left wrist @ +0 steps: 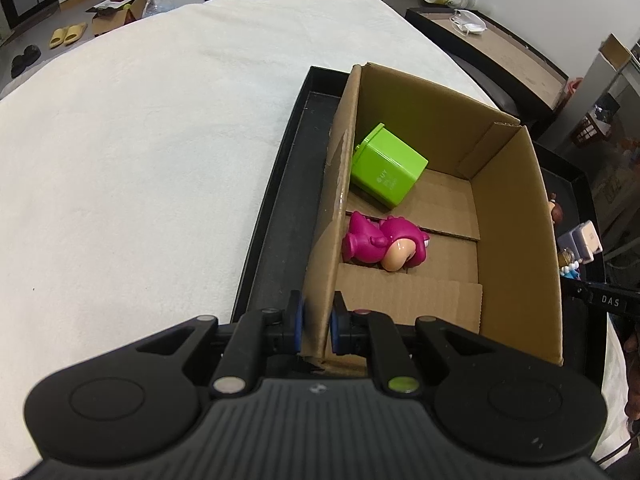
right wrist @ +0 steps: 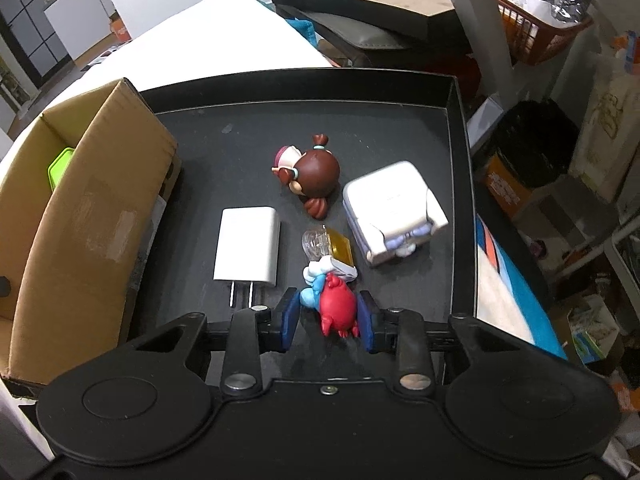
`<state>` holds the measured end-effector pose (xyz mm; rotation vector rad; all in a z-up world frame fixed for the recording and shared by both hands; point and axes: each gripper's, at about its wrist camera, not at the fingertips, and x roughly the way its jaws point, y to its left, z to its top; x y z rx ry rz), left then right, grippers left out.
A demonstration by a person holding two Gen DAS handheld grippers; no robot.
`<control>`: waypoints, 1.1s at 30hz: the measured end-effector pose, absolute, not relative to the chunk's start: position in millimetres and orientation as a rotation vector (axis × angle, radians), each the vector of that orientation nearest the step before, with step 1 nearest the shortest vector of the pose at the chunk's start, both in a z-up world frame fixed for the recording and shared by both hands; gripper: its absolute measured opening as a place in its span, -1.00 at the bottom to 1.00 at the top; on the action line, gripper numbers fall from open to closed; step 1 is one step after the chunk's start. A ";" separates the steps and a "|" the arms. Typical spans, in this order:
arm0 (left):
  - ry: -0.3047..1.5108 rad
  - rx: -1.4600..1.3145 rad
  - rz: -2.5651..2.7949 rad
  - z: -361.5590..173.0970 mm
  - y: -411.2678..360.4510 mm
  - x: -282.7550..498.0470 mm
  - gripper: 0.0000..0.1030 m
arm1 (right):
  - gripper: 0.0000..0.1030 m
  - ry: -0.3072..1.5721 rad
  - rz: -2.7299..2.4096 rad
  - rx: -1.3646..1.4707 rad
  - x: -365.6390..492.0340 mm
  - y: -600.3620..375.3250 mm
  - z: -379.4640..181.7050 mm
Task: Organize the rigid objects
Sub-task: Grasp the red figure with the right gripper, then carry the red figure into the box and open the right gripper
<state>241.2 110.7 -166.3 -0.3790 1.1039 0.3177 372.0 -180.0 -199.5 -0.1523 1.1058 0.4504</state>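
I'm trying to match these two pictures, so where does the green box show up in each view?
Left wrist view: the green box lies in the cardboard box, at its far end, beyond the pink toy.
Right wrist view: only a green edge peeks over the carton wall at the left.
Shared landmark: the cardboard box standing in the black tray.

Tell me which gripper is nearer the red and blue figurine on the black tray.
Right. The right gripper straddles the red and blue figurine; the left gripper is clamped on the cardboard box wall.
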 end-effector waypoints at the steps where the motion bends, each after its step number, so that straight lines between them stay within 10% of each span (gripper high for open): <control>1: 1.104 -0.371 0.316 -166.4 109.7 241.3 -0.77 | -0.41 1.107 0.449 -0.148 370.1 -180.2 -198.6; 33: 1.136 -0.353 0.265 -171.1 108.2 244.8 -0.77 | -0.42 0.960 0.500 -0.021 339.1 -147.4 -93.0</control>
